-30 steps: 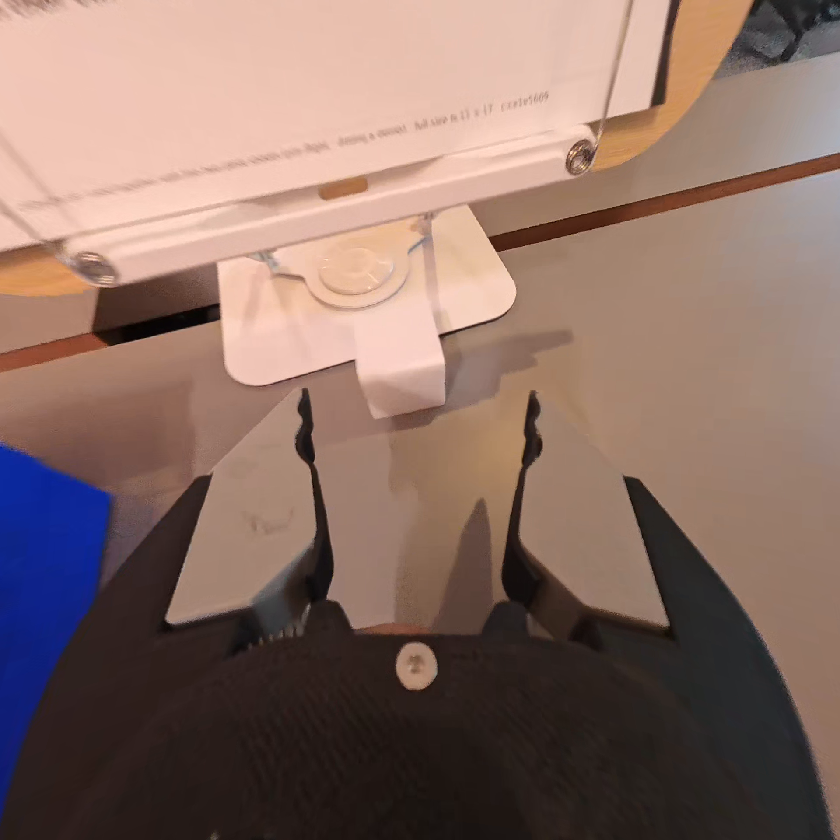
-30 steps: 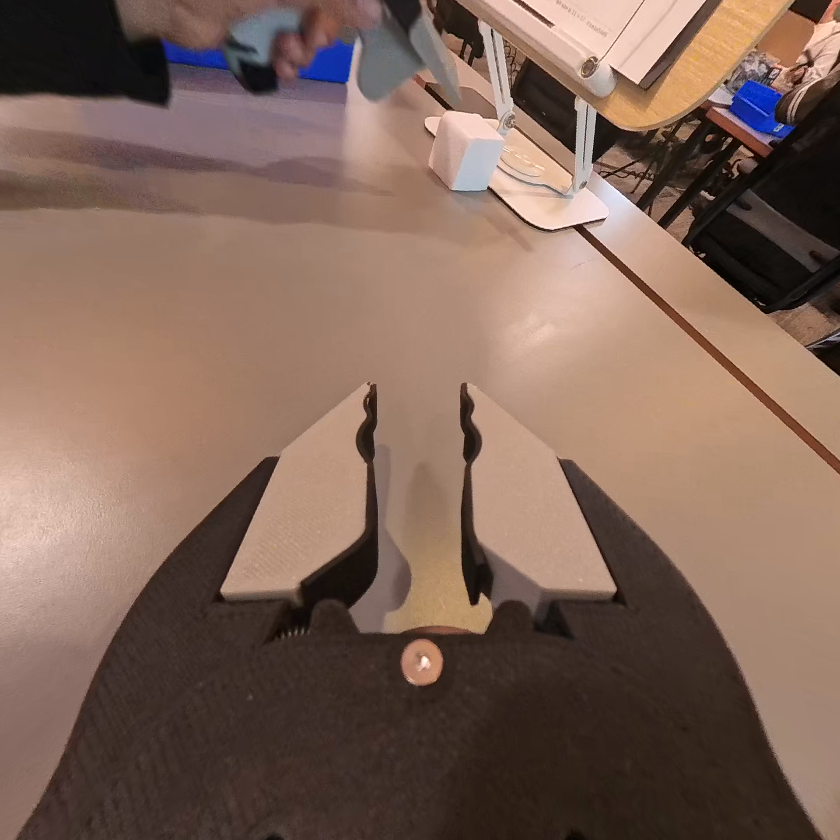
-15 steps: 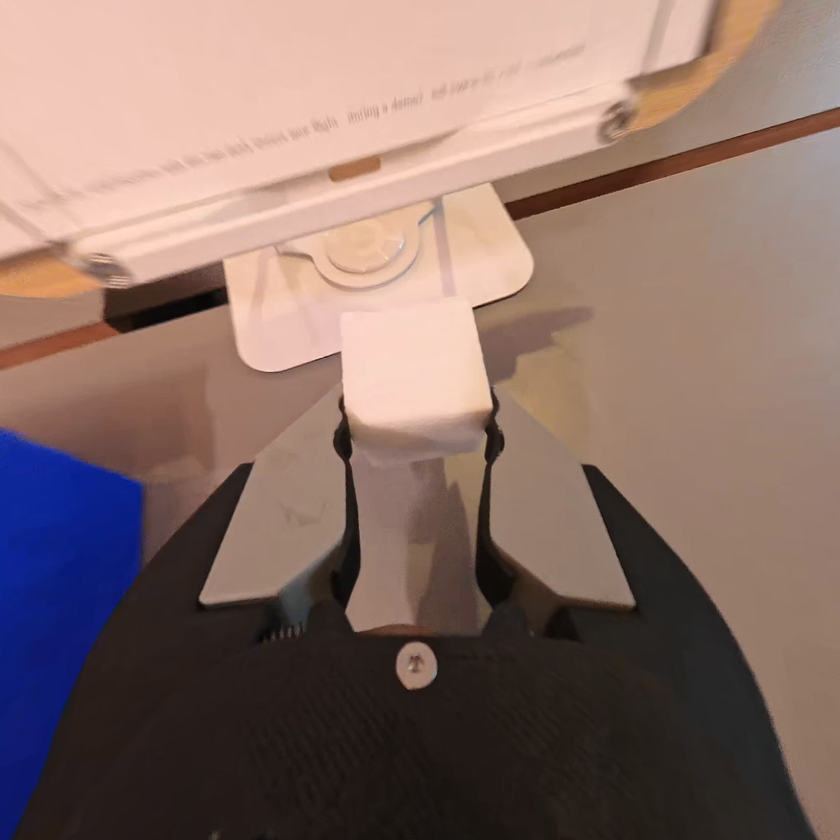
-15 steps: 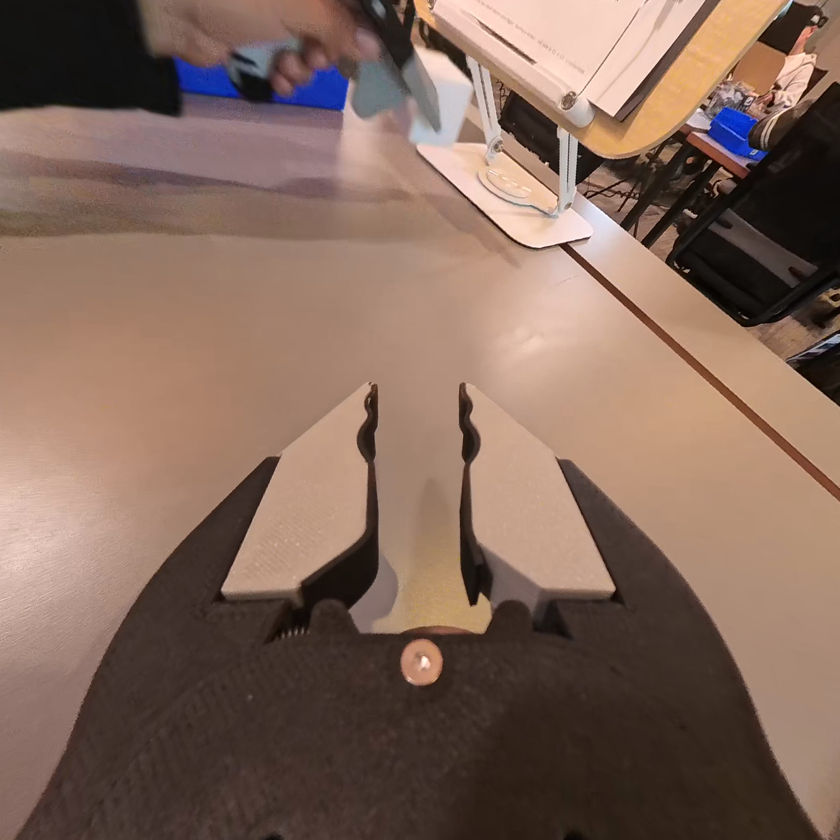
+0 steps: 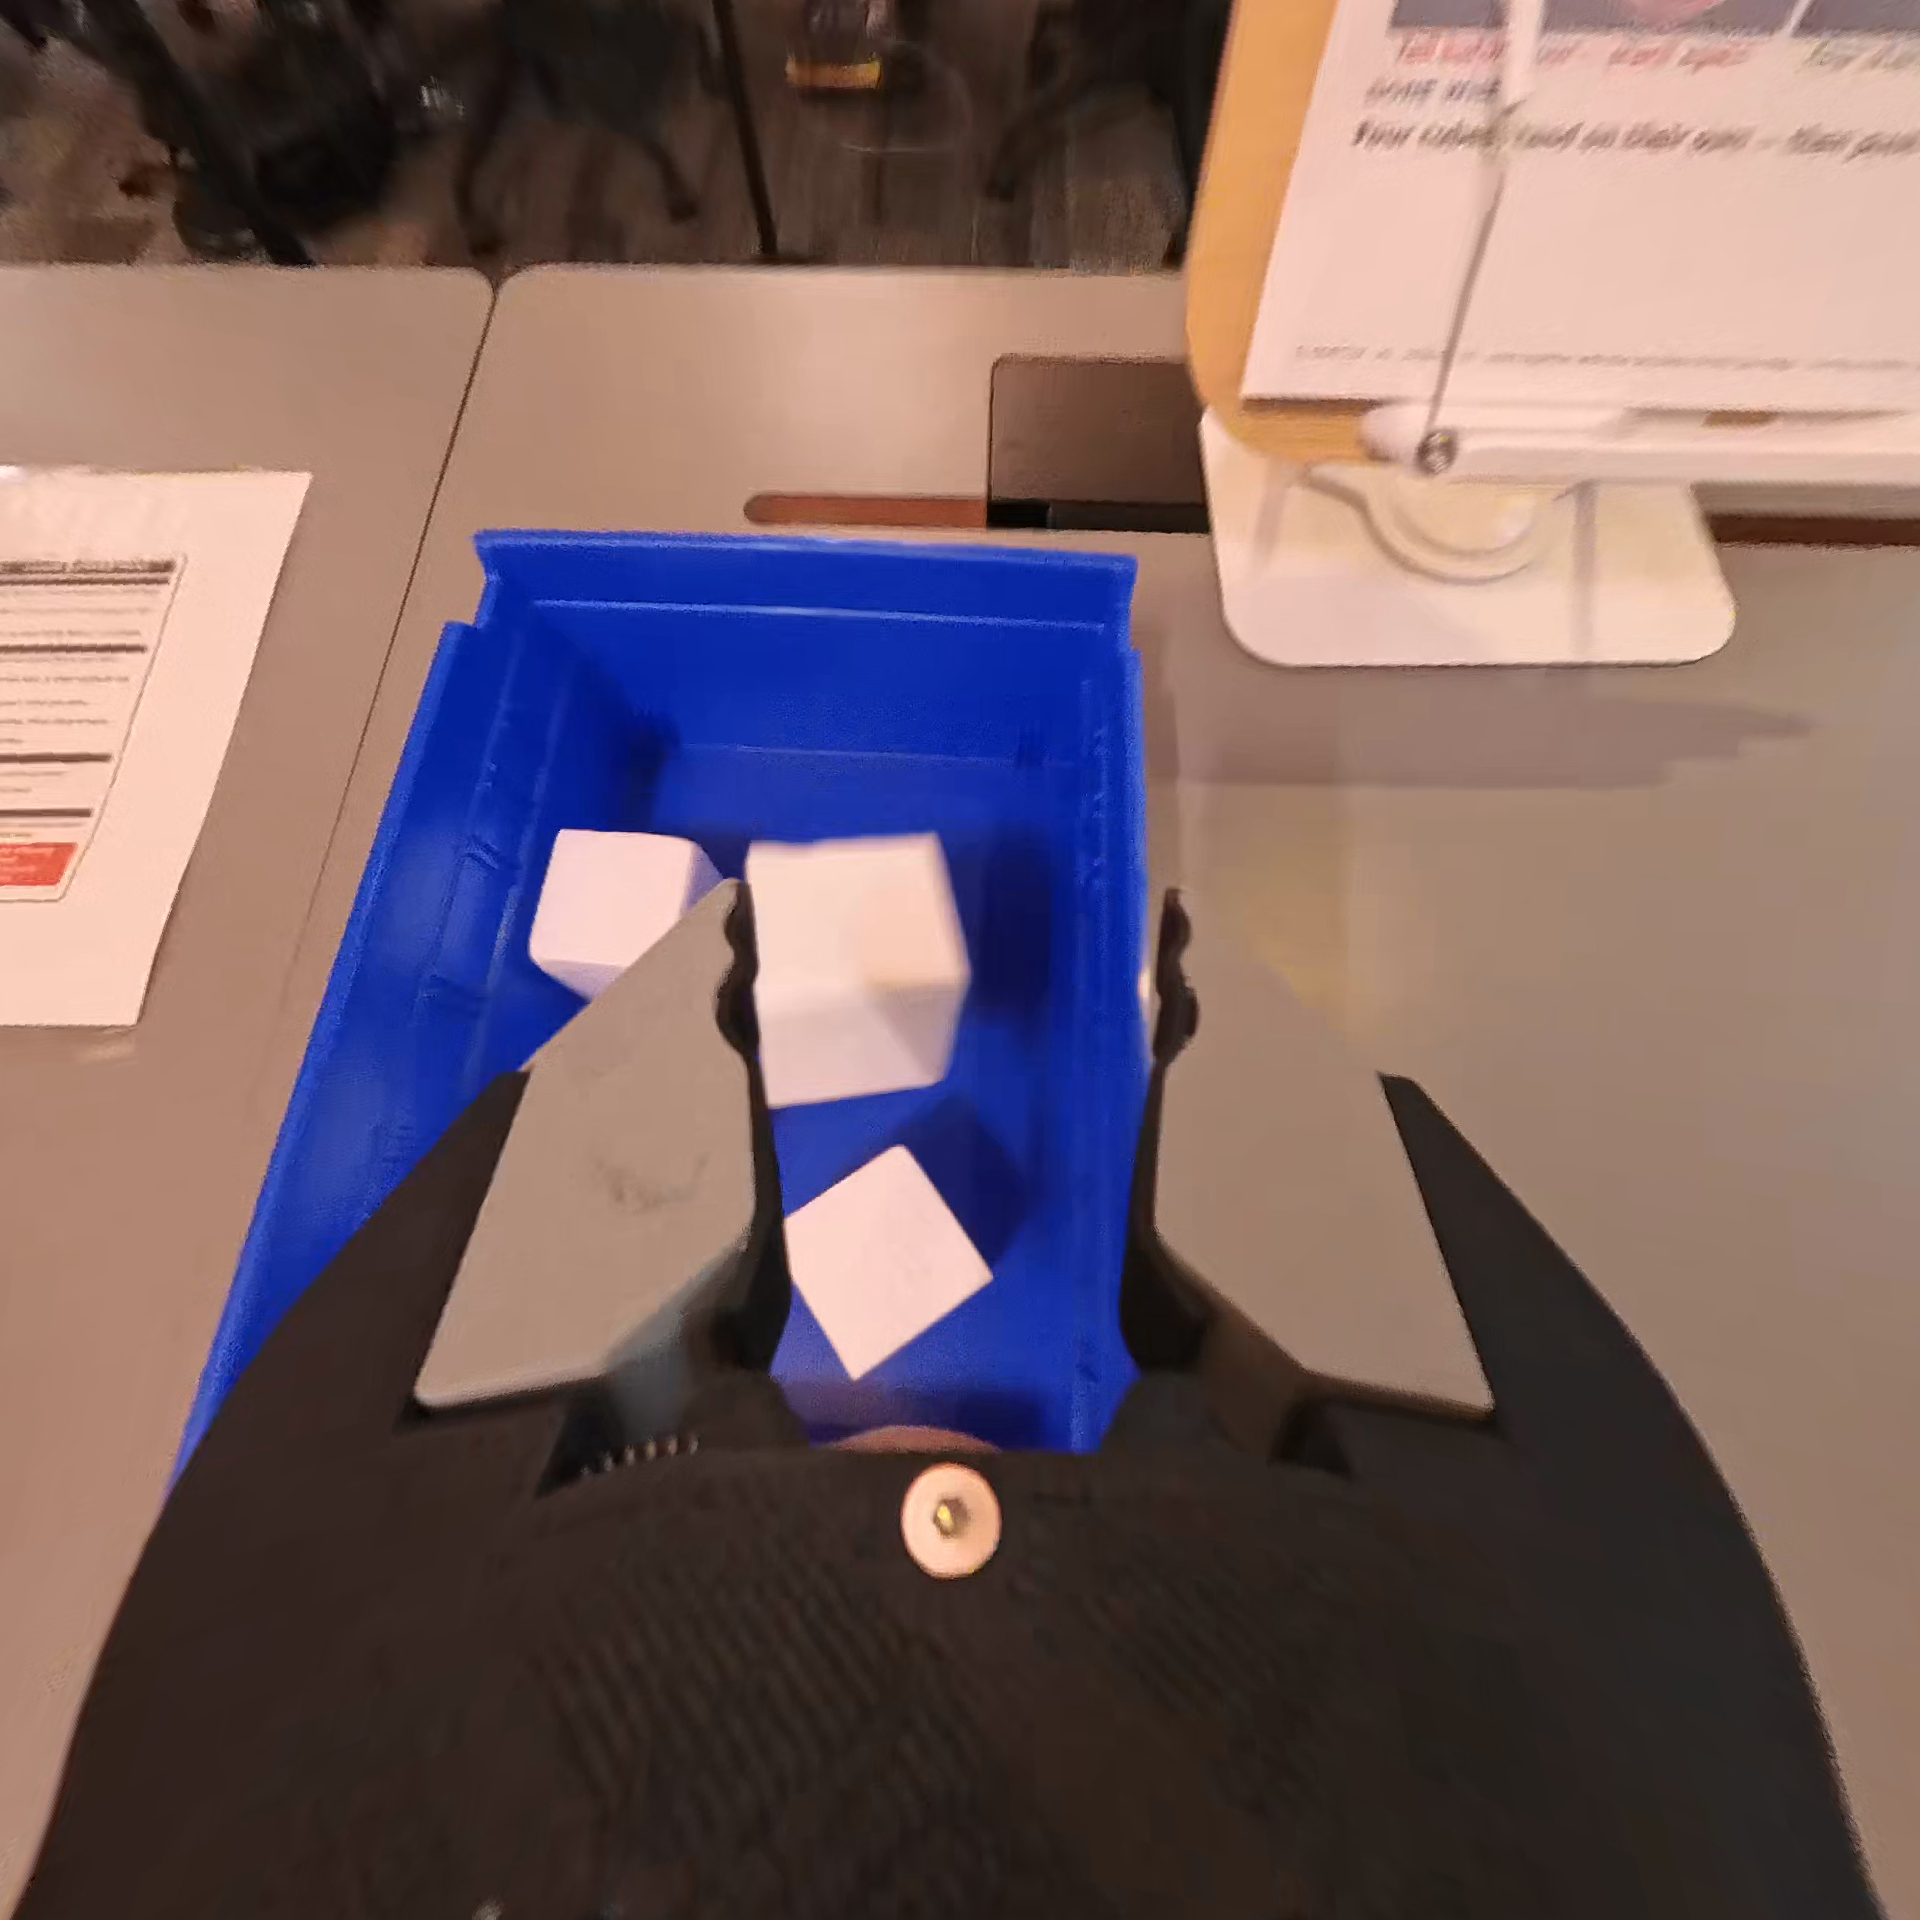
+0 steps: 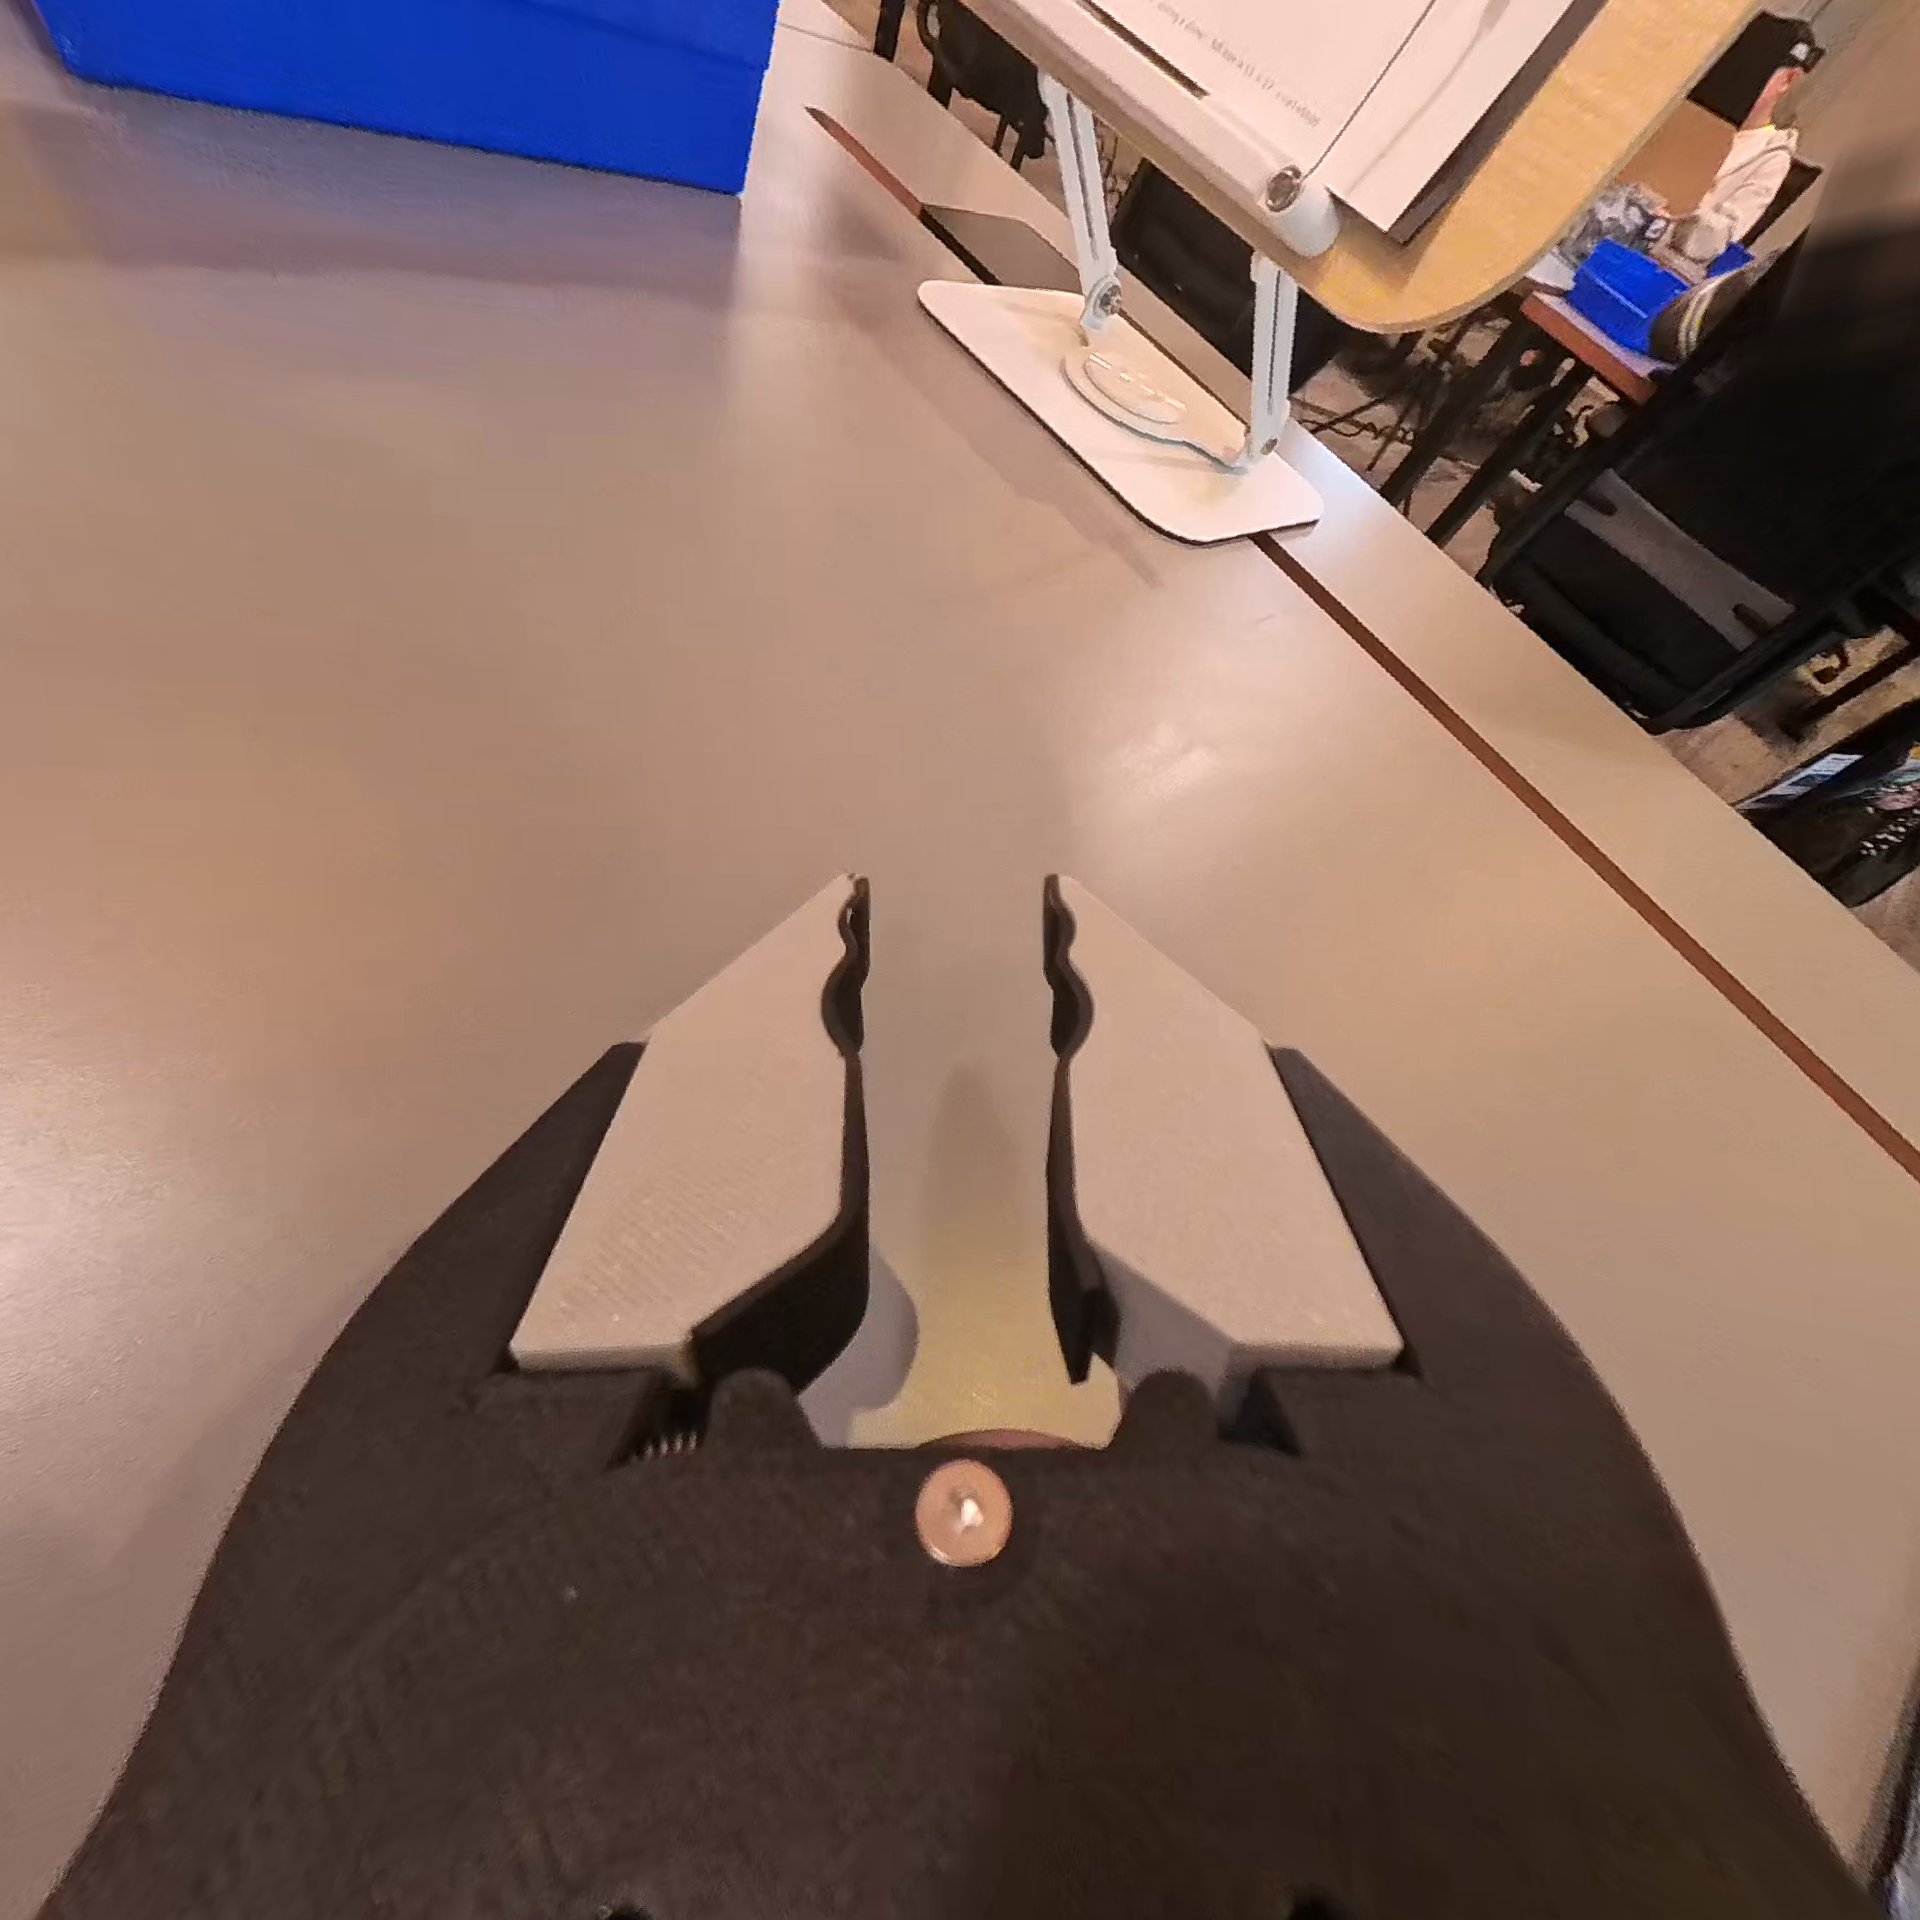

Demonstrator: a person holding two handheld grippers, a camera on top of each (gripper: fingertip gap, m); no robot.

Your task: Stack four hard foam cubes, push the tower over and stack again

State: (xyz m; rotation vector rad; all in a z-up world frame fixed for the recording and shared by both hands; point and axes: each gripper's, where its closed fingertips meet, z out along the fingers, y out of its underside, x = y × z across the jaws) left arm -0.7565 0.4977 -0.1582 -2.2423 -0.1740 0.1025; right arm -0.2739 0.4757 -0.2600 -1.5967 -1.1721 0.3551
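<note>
In the left wrist view a blue bin stands on the grey table, and three white foam cubes lie inside it: one at the far left, one in the middle that is blurred, and one nearer and tilted. My left gripper is open and empty above the bin, its jaws wide apart over the cubes. My right gripper is low over the bare table with its jaws a little apart and nothing between them. The bin's side shows at the far left of the right wrist view.
A white document stand holding a board with papers stands right of the bin; it also shows in the right wrist view. A printed sheet lies left of the bin. A brown seam runs between tables. Chairs stand beyond the table. About 50 cm separates my left fingertips from my right.
My left gripper closed on a white cube by the stand, lifted it, moved left over the blue bin and opened; the cube is now in the bin. The right gripper hardly moved.
</note>
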